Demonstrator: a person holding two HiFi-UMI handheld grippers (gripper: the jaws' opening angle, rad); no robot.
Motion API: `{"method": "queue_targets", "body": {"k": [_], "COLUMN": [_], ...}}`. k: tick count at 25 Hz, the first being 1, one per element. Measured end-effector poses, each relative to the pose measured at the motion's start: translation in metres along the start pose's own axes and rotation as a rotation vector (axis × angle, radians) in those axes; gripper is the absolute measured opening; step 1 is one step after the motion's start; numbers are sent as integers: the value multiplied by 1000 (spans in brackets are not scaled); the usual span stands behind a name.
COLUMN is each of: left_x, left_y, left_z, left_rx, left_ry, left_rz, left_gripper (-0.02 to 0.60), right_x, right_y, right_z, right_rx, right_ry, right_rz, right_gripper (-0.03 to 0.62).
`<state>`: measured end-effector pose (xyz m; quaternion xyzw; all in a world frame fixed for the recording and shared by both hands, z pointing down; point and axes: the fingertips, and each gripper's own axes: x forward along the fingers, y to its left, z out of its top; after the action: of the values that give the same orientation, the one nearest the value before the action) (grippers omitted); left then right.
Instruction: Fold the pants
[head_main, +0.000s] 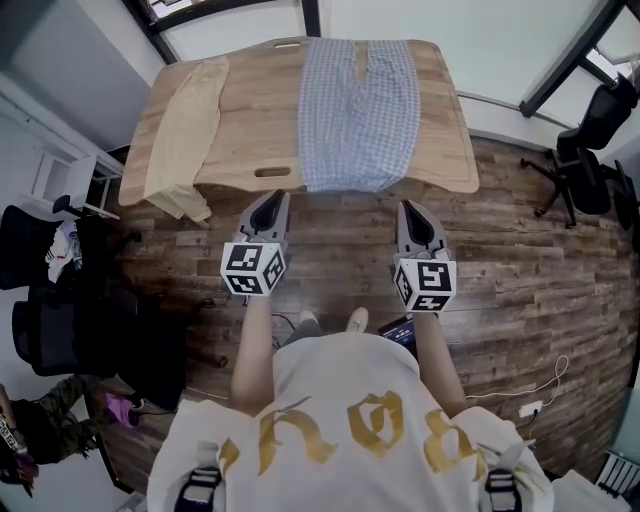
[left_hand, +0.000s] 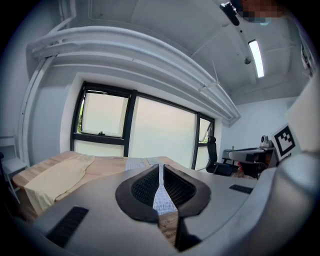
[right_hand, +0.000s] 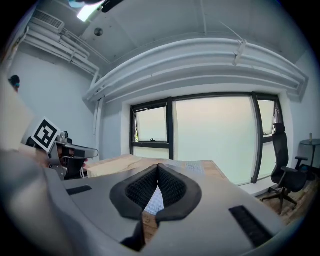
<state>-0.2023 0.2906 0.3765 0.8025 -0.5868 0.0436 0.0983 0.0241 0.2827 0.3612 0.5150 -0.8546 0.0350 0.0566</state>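
The blue-and-white checked pants (head_main: 358, 100) lie flat along the right half of the wooden table (head_main: 255, 110), their near end drooping over the front edge. My left gripper (head_main: 275, 197) hovers over the floor just short of that edge, left of the pants, shut and empty. To the right, my right gripper (head_main: 411, 207) is also shut with nothing in it, close to the pants' near right corner. In the left gripper view the left gripper (left_hand: 160, 167) points at the pants (left_hand: 161, 197). The right gripper (right_hand: 158, 167) likewise faces the pants (right_hand: 155, 200).
A beige garment (head_main: 185, 130) lies on the table's left side and hangs off the front corner. Black office chairs (head_main: 590, 150) stand at the right, and a dark chair piled with things (head_main: 60, 300) at the left. A cable and socket (head_main: 530, 408) lie on the wooden floor.
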Motion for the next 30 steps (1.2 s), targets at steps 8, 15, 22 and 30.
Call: {"method": "queue_targets", "body": {"k": [8,15,22,30], "left_x": [19,92,210,302], "left_y": [12,57,133,197], "left_z": [-1,1,25,30], "left_rx": [-19,-23,0,-23], "left_ry": [-6,12,51,71], "left_rz": [47,25,-48,-129], "left_gripper": [57,57,57,57], "right_x": [29,102,215,305], "right_y": [-21,-35,-54,-59], "right_z": [-10,-22,-22,-15], "right_rx": [0,31,74,51], "right_ry": [14,46,102,120], "right_rz": [39,28,-50,-110], "right_gripper": [21,21,21,21]}}
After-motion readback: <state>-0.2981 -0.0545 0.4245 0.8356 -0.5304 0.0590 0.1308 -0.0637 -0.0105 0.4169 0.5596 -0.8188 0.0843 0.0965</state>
